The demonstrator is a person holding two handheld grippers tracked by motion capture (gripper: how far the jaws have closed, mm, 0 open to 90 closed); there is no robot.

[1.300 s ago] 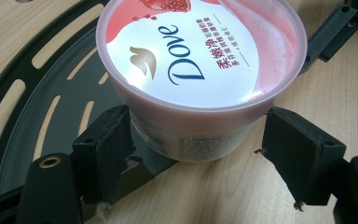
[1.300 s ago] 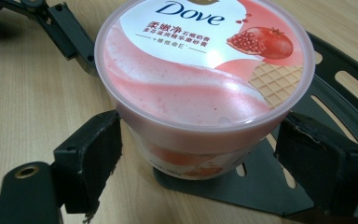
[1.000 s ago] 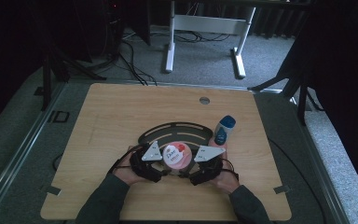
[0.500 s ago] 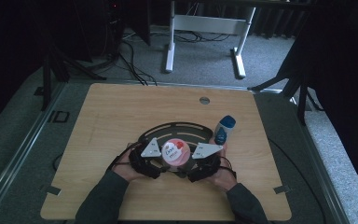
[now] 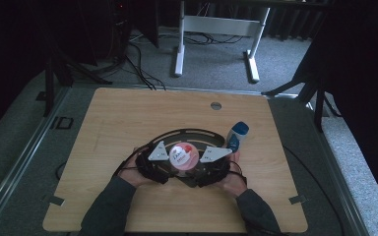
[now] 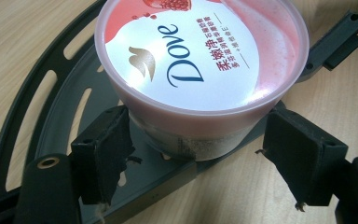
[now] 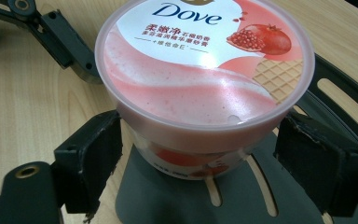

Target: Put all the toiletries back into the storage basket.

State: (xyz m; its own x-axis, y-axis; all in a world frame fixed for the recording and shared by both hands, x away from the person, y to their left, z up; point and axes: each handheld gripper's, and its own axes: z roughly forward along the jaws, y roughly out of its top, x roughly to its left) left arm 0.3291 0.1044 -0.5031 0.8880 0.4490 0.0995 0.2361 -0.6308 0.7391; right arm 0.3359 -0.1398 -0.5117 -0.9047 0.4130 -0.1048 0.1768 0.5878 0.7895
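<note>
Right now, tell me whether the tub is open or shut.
Shut: the tub stands upright on the black rack, its printed lid seated flat over the rim all round.

Pink tub (image 5: 183, 158) is sitting dead centre on the dark curved rack (image 5: 197, 133), blocking the gap between both grippers; blue-capped bottle (image 5: 237, 136) is crowding the rack's right end, just beside the right hand (image 5: 232, 179); wooden table (image 5: 118, 118) is lying wide open on the left and far side.
</note>
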